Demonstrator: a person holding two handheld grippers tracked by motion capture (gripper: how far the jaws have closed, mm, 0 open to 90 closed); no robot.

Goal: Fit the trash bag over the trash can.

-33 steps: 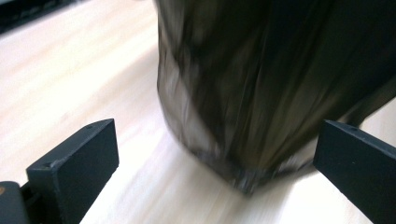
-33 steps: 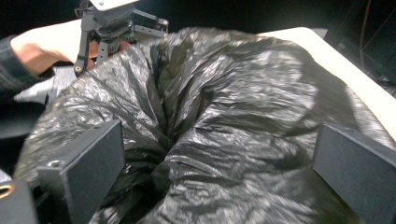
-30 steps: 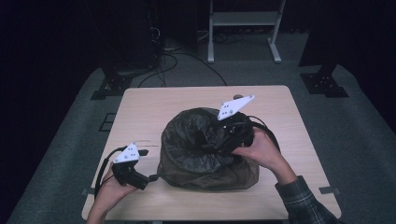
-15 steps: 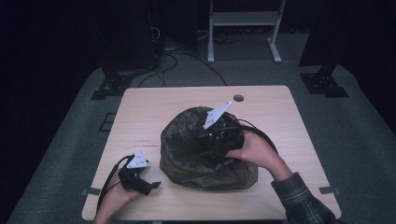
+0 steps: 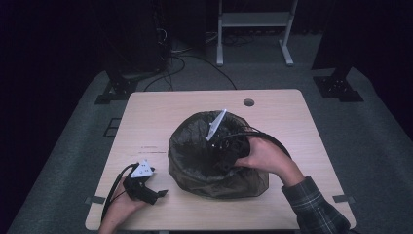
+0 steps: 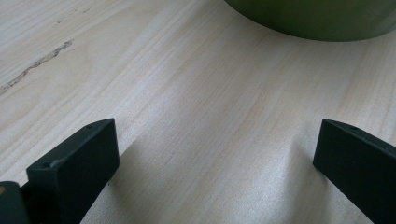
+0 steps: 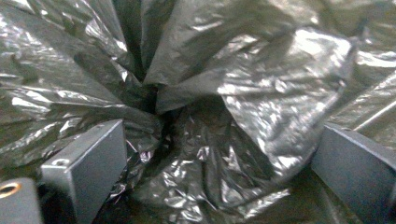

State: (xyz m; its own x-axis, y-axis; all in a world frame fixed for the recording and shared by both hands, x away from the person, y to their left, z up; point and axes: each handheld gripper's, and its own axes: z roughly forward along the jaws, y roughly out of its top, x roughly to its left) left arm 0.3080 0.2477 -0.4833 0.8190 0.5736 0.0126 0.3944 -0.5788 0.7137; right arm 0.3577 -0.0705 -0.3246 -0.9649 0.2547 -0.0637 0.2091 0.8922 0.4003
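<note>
Crinkled dark plastic, a thin bin bag [image 5: 195, 151], lines a green round bin [image 5: 219, 183] at the middle of the table [image 5: 160, 109]; it looks light, limp and slippery, best pinched at a gathered fold; the right tongs [image 7: 219, 163] stand spread inside it, pinching nothing; the left tongs [image 6: 215, 154] rest spread on bare wood beside the bin.

green bin [image 6: 317, 18] cut off by top edge, right gripper [image 5: 225, 141] fingers buried inside bag [image 5: 195, 151]
</note>
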